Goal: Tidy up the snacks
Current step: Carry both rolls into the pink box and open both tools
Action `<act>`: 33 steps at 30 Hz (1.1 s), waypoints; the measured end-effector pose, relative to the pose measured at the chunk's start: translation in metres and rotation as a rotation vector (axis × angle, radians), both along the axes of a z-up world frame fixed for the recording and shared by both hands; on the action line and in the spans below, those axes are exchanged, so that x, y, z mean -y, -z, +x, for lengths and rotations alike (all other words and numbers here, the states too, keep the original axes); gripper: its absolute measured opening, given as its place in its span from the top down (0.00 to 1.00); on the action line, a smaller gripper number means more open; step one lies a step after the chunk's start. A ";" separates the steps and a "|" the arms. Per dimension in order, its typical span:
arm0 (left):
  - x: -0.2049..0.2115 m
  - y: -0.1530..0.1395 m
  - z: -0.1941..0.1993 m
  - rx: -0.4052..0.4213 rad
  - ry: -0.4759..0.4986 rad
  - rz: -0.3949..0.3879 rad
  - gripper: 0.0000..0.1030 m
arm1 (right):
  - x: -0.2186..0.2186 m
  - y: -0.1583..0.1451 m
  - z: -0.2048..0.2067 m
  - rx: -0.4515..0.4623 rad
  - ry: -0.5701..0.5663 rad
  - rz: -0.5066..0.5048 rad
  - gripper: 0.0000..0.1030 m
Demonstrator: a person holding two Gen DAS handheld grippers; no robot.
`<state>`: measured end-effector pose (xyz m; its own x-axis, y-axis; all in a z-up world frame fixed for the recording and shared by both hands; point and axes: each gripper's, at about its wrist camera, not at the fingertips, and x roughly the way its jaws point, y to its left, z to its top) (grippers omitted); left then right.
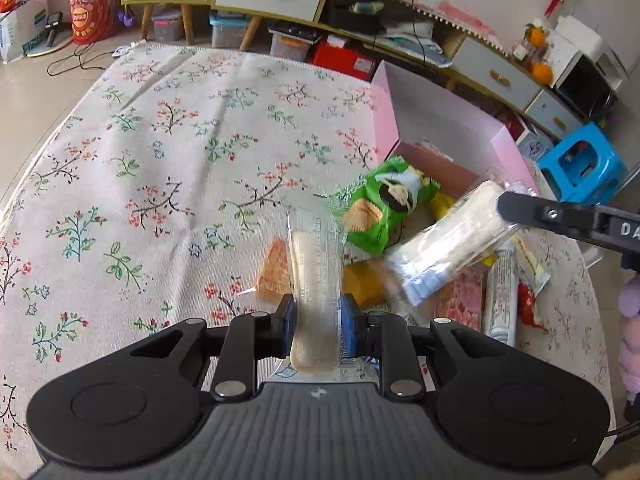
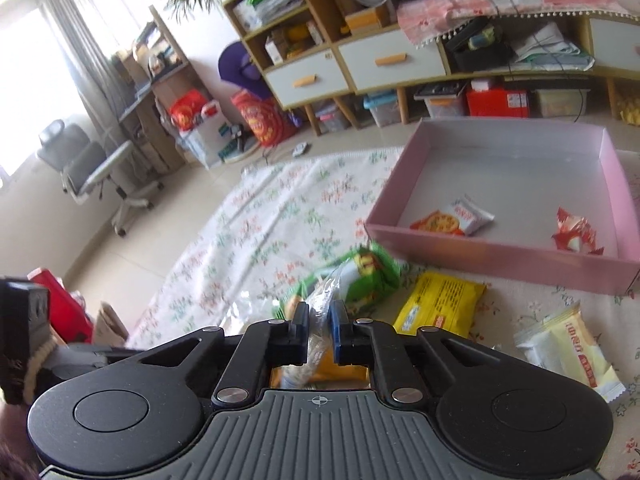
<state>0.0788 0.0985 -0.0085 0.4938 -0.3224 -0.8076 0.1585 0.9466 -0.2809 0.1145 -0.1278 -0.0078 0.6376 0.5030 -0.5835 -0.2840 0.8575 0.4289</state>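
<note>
1. My left gripper (image 1: 316, 320) is clamped on a clear-wrapped biscuit bar (image 1: 316, 280), its blue pads pressing both long sides; the bar points away from me over the flowered tablecloth (image 1: 160, 160).
2. My right gripper (image 2: 319, 330) is pinched shut on the crinkled end of a clear packet of pale wafers (image 1: 448, 240), held clear of the cloth at a slant.
3. Just beyond my left gripper lie an orange cracker (image 1: 274, 272) and a green crisp bag (image 1: 380, 208), close to the table's right side.
4. A yellow packet (image 2: 440, 304) and a pale cream packet (image 2: 572, 352) lie flat on the cloth in front of the pink box (image 2: 500, 248).
5. The pink box sits toward the far right edge of the table; inside are a red-and-white packet (image 2: 456, 216) near its front wall and a red wrapper (image 2: 576, 232) toward its right side.
6. Past the table are low cabinets with white drawers (image 2: 392, 64), storage bins beneath them, a blue stool (image 1: 580, 164) and a grey office chair (image 2: 92, 168) by the window.
7. Both grippers tilt downward toward the table.
</note>
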 end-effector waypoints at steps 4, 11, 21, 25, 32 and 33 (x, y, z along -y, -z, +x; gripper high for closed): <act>0.000 -0.006 0.001 0.015 -0.001 -0.019 0.80 | 0.009 -0.011 0.000 0.029 0.029 0.044 0.91; 0.005 -0.012 0.005 0.041 -0.012 -0.037 0.80 | 0.027 -0.024 -0.001 0.073 0.092 0.112 0.91; 0.018 -0.019 0.015 0.072 -0.018 -0.050 0.81 | 0.084 -0.034 0.005 0.126 0.274 0.227 0.92; 0.032 -0.023 0.019 0.093 -0.001 -0.044 0.81 | 0.114 -0.028 0.011 0.127 0.375 0.273 0.92; 0.064 -0.028 0.040 0.142 0.040 -0.043 0.81 | 0.158 -0.008 0.022 0.116 0.517 0.397 0.92; 0.069 -0.028 0.043 0.145 0.046 -0.044 0.81 | 0.162 -0.004 0.025 0.104 0.528 0.415 0.92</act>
<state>0.1221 0.0298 0.0193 0.5879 -0.3812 -0.7135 0.2435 0.9245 -0.2933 0.1395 -0.2894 -0.0042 0.9018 0.2775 -0.3314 0.0701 0.6626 0.7457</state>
